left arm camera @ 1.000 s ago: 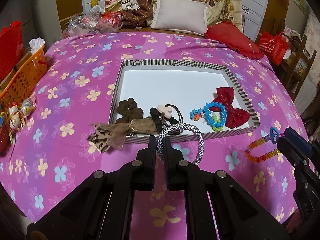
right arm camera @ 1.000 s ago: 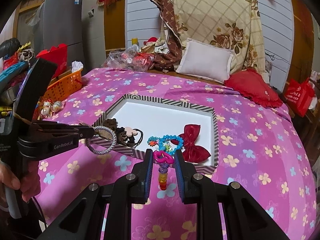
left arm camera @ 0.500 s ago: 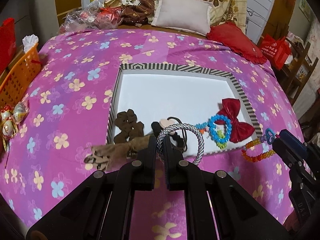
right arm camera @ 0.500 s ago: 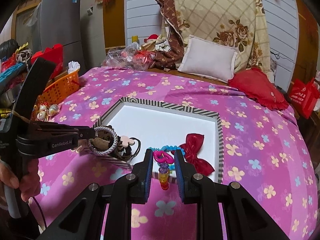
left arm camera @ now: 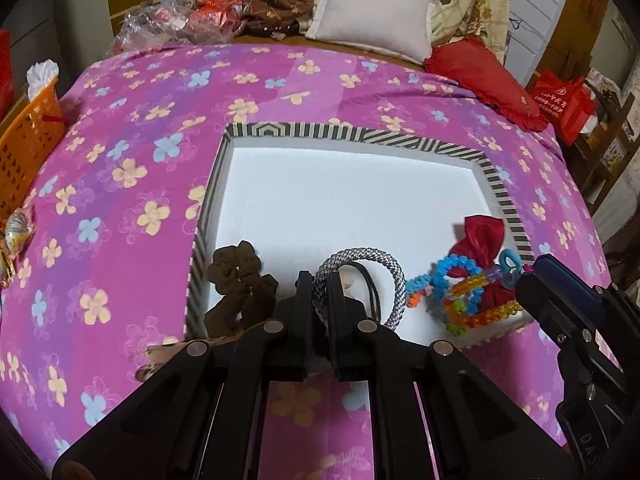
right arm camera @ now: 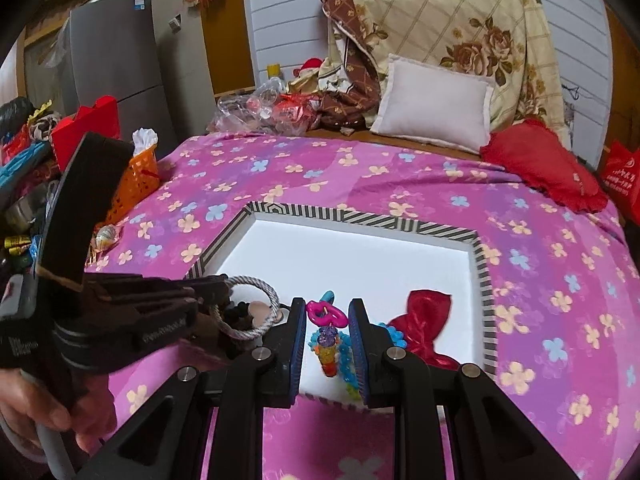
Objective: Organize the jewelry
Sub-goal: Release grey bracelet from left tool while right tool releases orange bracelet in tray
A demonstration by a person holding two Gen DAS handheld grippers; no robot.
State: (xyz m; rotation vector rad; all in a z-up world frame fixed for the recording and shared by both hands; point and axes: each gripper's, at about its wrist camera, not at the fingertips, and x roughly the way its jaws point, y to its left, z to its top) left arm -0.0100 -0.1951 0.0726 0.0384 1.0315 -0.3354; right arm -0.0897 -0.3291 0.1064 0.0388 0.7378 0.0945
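A striped-rim white tray (left arm camera: 360, 136) (right arm camera: 360, 216) lies on the pink floral bedspread. My left gripper (left arm camera: 319, 280) is shut on a grey-white braided bracelet (left arm camera: 384, 260) and holds it over the tray's near edge; the bracelet also shows in the right wrist view (right arm camera: 260, 304). My right gripper (right arm camera: 327, 312) is shut on a rainbow bead bracelet (right arm camera: 329, 354) with a pink heart charm (right arm camera: 326, 316), held over the tray's near right part, also seen in the left wrist view (left arm camera: 476, 312). In the tray lie a brown scrunchie (left arm camera: 236, 276), a blue bead bracelet (left arm camera: 452, 276) and a red bow (left arm camera: 480, 240) (right arm camera: 424, 320).
An orange basket (left arm camera: 28, 136) stands at the bed's left edge. A white pillow (left arm camera: 372, 24) and a red cushion (left arm camera: 480, 72) lie at the far end. A patterned brown bow (left arm camera: 160, 360) hangs over the tray's near-left rim.
Both grippers have moved forward from the bedspread to above the tray's near edge, each still holding its bracelet.
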